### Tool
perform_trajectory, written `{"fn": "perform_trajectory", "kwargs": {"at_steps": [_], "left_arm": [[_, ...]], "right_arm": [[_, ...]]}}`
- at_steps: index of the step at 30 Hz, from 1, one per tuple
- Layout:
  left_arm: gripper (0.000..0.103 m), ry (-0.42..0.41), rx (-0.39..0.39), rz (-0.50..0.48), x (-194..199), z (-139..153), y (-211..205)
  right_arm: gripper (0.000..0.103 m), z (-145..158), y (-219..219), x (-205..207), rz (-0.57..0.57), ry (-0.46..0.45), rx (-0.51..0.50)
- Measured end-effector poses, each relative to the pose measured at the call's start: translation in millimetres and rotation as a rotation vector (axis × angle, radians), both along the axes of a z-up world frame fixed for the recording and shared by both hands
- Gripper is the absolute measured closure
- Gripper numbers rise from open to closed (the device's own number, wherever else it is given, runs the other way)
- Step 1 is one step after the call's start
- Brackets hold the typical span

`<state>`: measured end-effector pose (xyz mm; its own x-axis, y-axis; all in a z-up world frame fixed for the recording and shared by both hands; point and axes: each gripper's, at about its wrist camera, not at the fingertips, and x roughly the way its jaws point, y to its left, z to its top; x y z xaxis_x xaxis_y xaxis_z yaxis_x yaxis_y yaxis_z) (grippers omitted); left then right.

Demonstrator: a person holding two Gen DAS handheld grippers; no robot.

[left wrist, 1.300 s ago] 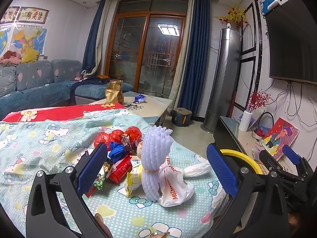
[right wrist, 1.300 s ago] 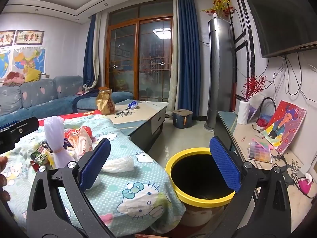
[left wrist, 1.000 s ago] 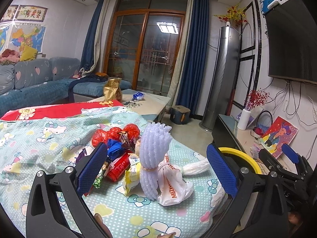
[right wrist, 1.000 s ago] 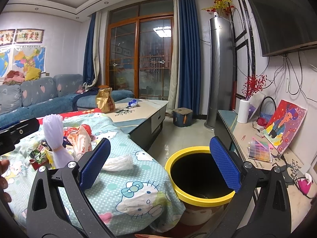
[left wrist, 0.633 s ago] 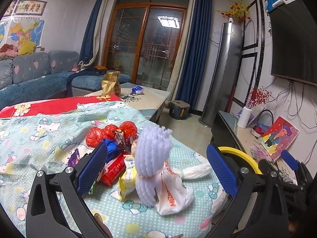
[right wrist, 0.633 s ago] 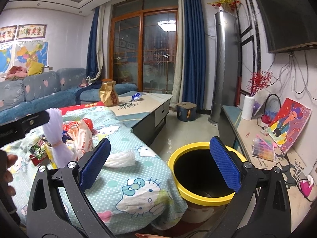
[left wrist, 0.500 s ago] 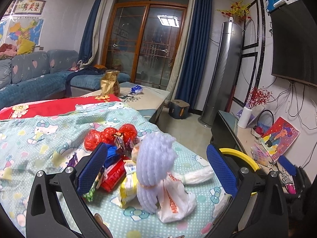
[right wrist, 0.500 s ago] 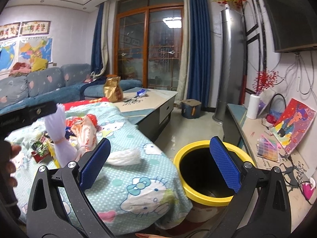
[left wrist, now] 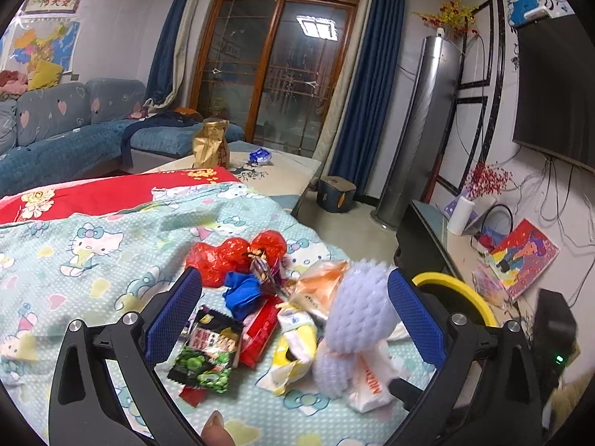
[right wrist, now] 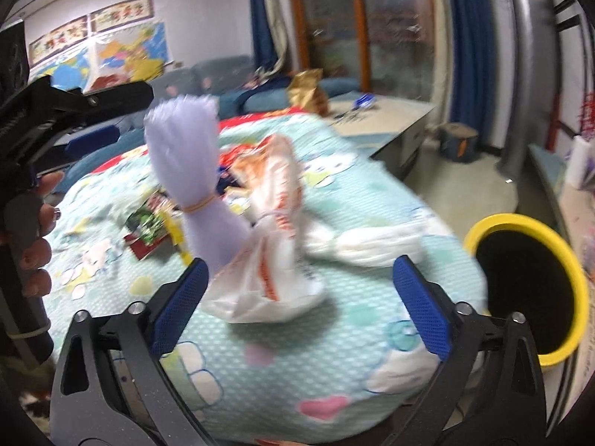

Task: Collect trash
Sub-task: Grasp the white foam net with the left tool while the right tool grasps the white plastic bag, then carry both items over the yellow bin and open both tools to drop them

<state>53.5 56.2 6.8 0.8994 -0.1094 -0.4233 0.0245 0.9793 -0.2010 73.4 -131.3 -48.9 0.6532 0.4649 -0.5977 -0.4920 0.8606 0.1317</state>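
A heap of trash lies on the Hello Kitty cloth (left wrist: 111, 245): a lavender foam net bundle (left wrist: 357, 319), a white plastic bag with orange print (right wrist: 275, 260), a crumpled white bag (right wrist: 372, 241), a red bag (left wrist: 230, 256), a blue wrapper (left wrist: 241, 293), a green snack packet (left wrist: 208, 353) and a yellow wrapper (left wrist: 293, 349). The yellow bin (right wrist: 528, 290) stands on the floor to the right. My left gripper (left wrist: 293, 319) is open above the heap. My right gripper (right wrist: 301, 297) is open, its fingers on either side of the white printed bag.
A coffee table (left wrist: 282, 167) with a gold bag (left wrist: 212, 145) stands beyond the cloth. A blue sofa (left wrist: 74, 130) is at the left. A low TV shelf (left wrist: 465, 245) with a painting runs along the right wall. The left gripper also shows in the right wrist view (right wrist: 67, 111).
My right gripper has swung left from the bin to the white printed bag. My left gripper has moved in closer over the heap, and the foam bundle now tilts right.
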Motion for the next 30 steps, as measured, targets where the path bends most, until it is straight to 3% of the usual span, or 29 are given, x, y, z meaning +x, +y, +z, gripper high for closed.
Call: {"fn": "perform_trajectory", "kwargs": {"at_steps": [9, 14, 18, 22, 30], "left_arm": [[0.009, 0.065, -0.037, -0.144, 20.1, -16.9, -18.5], [0.034, 0.108, -0.025, -0.208, 38.9, -27.2, -37.1], [0.064, 0.123, -0.018, -0.227, 42.2, -28.1, -45.0], [0.073, 0.120, -0.043, -0.212, 43.6, -23.5, -40.2], [0.077, 0.011, -0.100, -0.170, 28.5, 16.4, -24.1]], "right_arm": [[0.049, -25.4, 7.1, 18.6, 0.045, 0.119, -0.014], [0.062, -27.7, 3.4, 20.5, 0.049, 0.134, 0.008], [0.072, -24.5, 0.2, 18.4, 0.062, 0.120, 0.023], [0.076, -19.1, -3.1, 16.8, 0.065, 0.109, 0.039], [0.080, 10.3, -13.3, 16.8, 0.048, 0.038, 0.081]]}}
